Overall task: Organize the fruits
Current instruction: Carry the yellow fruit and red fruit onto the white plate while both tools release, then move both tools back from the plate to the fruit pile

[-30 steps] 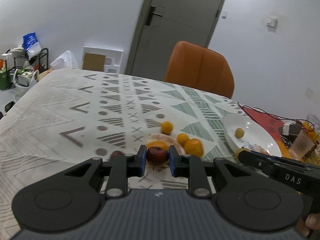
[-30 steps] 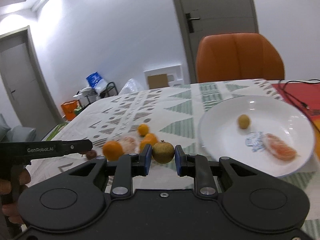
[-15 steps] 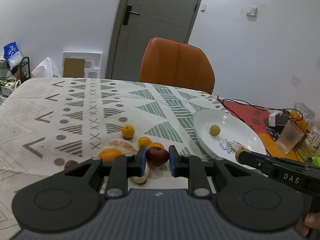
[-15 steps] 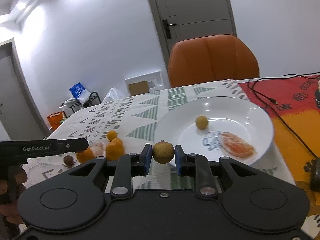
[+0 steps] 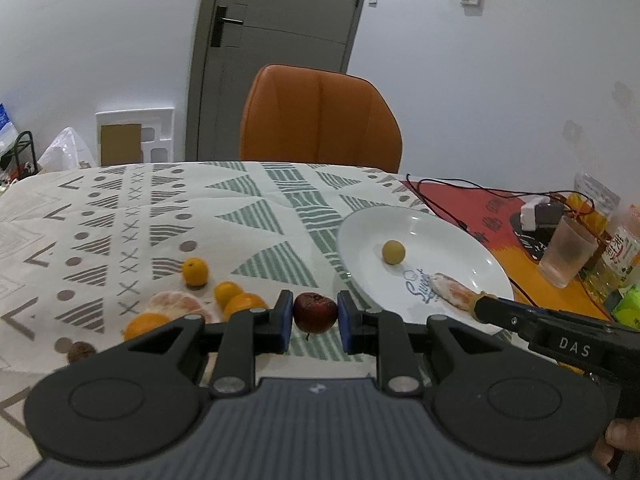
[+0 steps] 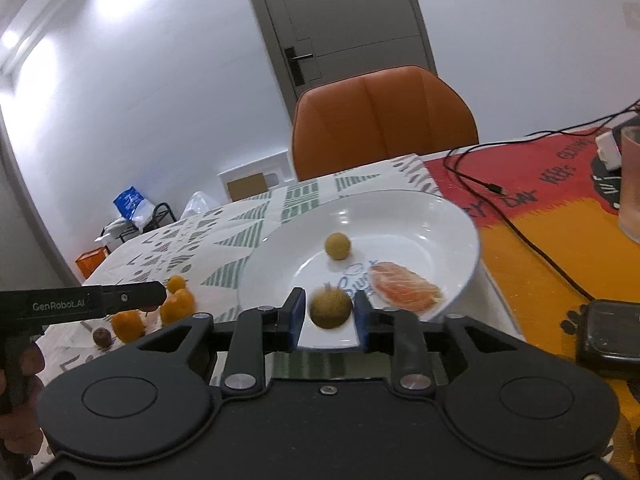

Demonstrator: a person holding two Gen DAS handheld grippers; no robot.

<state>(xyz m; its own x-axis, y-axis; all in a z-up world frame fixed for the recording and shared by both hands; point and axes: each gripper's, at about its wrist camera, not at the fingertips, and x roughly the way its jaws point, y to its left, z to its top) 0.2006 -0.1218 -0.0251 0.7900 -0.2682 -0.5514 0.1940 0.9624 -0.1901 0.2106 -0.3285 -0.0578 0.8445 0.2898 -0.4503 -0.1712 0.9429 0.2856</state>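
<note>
Swung rightward since earlier, left gripper (image 5: 315, 313) still clamped on dark red fruit (image 5: 315, 312) above tablecloth, just left of white plate (image 5: 472, 252); oranges (image 5: 195, 271) lower left. Carried over plate (image 6: 448, 216) rim, right gripper (image 6: 331, 310) apparently parted around blurred brown fruit (image 6: 331, 311), gaps both sides; yellow fruit (image 6: 338, 245) and peeled segment (image 6: 404, 288) inside.

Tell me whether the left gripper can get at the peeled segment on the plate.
Probably not yet: the left gripper already grips a dark red fruit, and the right gripper sits by the segment on the plate.
</note>
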